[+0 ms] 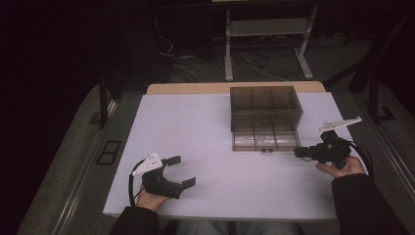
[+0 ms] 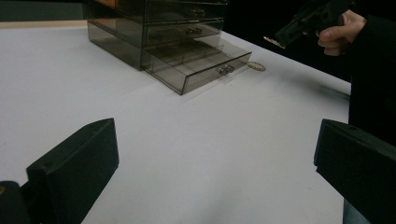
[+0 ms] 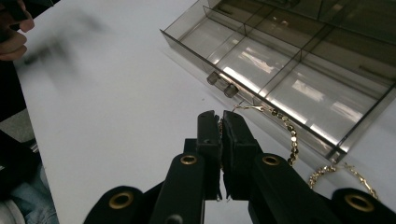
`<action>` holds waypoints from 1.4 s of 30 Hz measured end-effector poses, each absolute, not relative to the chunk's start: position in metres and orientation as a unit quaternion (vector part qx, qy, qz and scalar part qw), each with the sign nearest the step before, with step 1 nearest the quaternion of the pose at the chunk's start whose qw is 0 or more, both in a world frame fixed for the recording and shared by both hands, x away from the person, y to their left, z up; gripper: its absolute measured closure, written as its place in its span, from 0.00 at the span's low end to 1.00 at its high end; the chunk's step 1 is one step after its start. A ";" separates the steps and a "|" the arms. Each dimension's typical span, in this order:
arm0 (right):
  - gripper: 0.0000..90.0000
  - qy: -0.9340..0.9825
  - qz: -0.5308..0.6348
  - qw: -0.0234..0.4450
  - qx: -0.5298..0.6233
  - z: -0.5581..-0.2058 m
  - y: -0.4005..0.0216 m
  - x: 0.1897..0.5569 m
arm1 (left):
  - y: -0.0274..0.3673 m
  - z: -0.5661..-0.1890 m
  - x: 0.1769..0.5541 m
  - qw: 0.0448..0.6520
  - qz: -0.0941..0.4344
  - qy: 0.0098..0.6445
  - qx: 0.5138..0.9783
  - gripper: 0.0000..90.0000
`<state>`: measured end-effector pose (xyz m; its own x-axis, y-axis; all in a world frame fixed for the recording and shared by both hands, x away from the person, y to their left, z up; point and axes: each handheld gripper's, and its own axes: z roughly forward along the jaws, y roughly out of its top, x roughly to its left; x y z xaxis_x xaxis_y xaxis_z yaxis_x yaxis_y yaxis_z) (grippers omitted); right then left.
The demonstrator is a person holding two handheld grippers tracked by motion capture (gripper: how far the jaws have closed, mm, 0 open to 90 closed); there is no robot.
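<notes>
Right tongs pinch a gold chain by the open drawer

High view: the smoky organizer (image 1: 265, 117) stands at the worktop's (image 1: 205, 127) far right, its bottom drawer (image 1: 265, 138) pulled out. Right tongs (image 1: 298, 153) hover off its right front corner; left tongs (image 1: 182, 171), apart, sit near the front edge.

Left gripper view: its jaws stand wide, nothing between; a bit of chain (image 2: 256, 66) lies beside the drawer.

Right gripper view: right tongs (image 3: 220, 122) clamped on the chain (image 3: 292, 139), which trails along the drawer front

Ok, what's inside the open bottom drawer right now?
The drawer's visible compartments look empty. A gold chain hangs from the shut right gripper just outside the drawer's front wall. The rear of the drawer is hidden under the organizer.
</notes>
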<state>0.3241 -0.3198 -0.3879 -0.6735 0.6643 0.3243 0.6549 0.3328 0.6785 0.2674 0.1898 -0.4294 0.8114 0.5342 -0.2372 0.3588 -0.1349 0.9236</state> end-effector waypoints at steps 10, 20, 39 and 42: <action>0.95 0.822 0.414 0.008 0.390 -0.373 -0.308 0.332 | 0.190 -0.429 0.267 0.587 0.075 0.297 0.750 0.00; 0.95 0.831 0.416 0.008 0.370 -0.361 -0.288 0.343 | 0.190 -0.429 0.267 0.588 0.075 0.297 0.749 0.00; 0.95 0.839 0.420 -0.007 0.345 -0.351 -0.259 0.361 | 0.190 -0.429 0.267 0.588 0.075 0.297 0.749 0.00; 0.95 0.841 0.420 -0.009 0.341 -0.350 -0.254 0.364 | 0.190 -0.429 0.267 0.588 0.075 0.297 0.749 0.00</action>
<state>0.3637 -0.2536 -0.3503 -0.7666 0.5663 0.3026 0.5818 0.4133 0.7005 0.2667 0.1903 -0.4291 0.8123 0.5327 -0.2375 0.3571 -0.1324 0.9246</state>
